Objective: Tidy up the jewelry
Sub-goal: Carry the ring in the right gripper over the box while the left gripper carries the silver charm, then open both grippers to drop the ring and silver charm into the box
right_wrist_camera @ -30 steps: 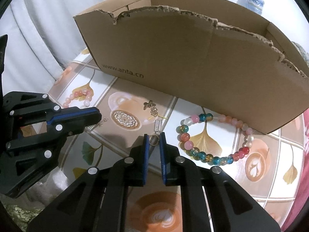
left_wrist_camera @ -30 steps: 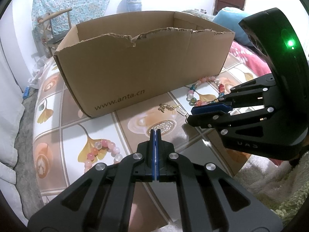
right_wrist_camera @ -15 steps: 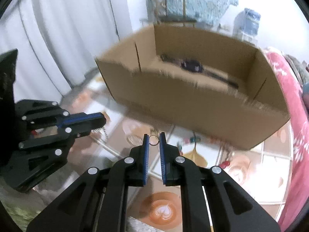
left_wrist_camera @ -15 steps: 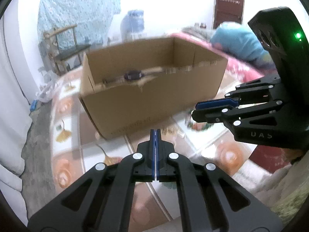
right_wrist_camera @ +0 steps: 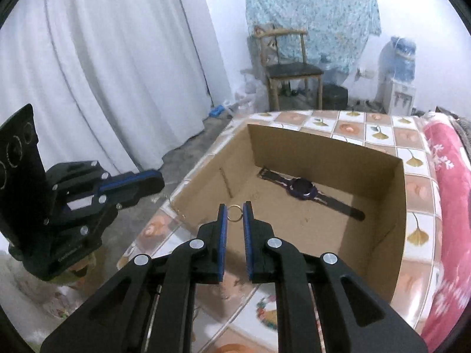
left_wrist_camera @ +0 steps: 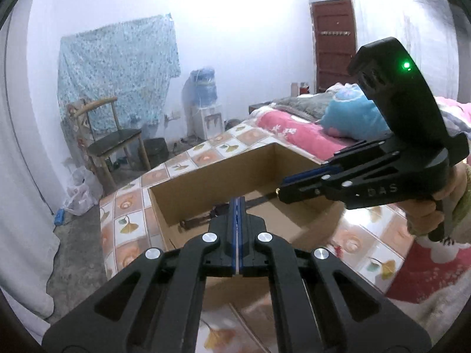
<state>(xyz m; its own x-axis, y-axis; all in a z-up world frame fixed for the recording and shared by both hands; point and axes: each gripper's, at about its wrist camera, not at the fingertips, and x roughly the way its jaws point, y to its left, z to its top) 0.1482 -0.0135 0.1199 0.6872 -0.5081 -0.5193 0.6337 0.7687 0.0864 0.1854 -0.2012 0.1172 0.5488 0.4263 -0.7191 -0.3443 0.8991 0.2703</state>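
Jaws first: right black two-finger gripper w/ blue pads is clamped on a small gold metal ring, pinched at the very fingertips, ring upright between the pads, lower centre of the right wrist view. Left black two-finger gripper is clenched tight, blue pads pressed flat together w/ nothing visible between them, lower centre of the left wrist view. Ring hangs over the near edge of the open brown cardboard box, above its floor, not touching it. Inside the box, toward the back wall, lies a dark purple wristwatch w/ round face, strap stretched out flat diagonally; in the left wrist view only a dark bit of it shows just beside the fingertips. Box sits on a table covered w/ a tile-pattern cloth of orange squares & ginkgo leaves. In the right wrist view the left gripper's body sits at mid left, beside the table and apart from the box. In the left wrist view the right gripper reaches in from the right edge over the box, green light lit on its housing, person's hand wrapped round its handle. Right of the table: pink floral blanket. Farther back: dark-seat wooden chair, pale blue patterned sheet hung on the wall, white water dispenser w/ blue bottle, white curtains at upper left, dark red wooden door at upper right.
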